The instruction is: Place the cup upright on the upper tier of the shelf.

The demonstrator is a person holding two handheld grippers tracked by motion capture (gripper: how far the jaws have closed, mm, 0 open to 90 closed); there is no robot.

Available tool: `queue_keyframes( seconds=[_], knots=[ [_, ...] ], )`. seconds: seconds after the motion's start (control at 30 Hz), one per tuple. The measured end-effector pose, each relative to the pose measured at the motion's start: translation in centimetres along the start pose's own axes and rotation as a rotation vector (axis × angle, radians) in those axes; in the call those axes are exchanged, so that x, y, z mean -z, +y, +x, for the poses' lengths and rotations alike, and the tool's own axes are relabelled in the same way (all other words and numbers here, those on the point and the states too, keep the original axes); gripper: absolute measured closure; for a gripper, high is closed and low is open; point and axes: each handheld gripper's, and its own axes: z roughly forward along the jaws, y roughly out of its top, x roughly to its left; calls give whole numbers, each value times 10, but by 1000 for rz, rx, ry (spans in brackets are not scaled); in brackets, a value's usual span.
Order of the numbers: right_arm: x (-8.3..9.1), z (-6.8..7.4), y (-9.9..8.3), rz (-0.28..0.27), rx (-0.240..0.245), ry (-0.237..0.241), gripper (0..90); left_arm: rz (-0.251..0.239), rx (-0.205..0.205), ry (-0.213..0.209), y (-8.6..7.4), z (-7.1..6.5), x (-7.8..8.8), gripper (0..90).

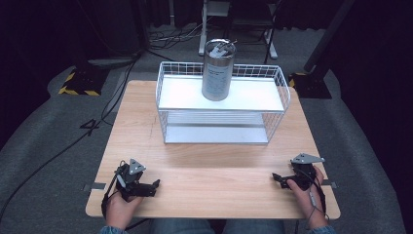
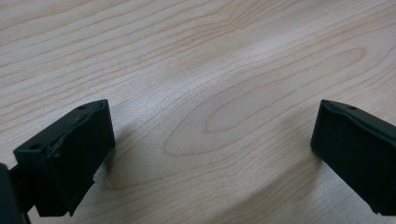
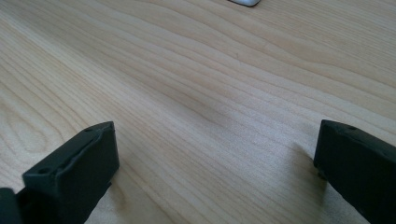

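One shiny can [image 1: 218,73], up in the top middle of the high view. Stands tall and straight, long way up and down, lid end up with something small on top, too blurry to name. Sits on the white top shelf of a wire rack [image 1: 168,92], a bit toward the back, with wire walls around the shelf on the sides. Nothing else on that shelf, and nothing to see on the shelf below.

Down from the rack, just bare wood of the table [image 1: 209,161].

Then the left tool [image 1: 152,187] at the lower left of the frame, held in the left hand [image 1: 119,207], resting low on the table and pointing toward the middle. Wide open, with nothing but wood grain between its two black jaws in the left gripper view.

Same for the right tool [image 1: 278,179] at the lower right, in the right hand [image 1: 311,192]. Wide open too, holding nothing, pointing inward.

Both well apart from the can. Up and toward the middle from each one. About as far from the left as from the right, so hard to pick a nearer hand. Probably best to come over the front wire wall and close in on the can's round sides, not its top.
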Motion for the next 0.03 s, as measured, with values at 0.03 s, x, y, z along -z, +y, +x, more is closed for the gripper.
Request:
queue_keyframes(
  seconds=[0.03],
  knots=[
    [0,0,0,-1,1,0,4,0,-1,1,0,0,0,0]
  ],
)
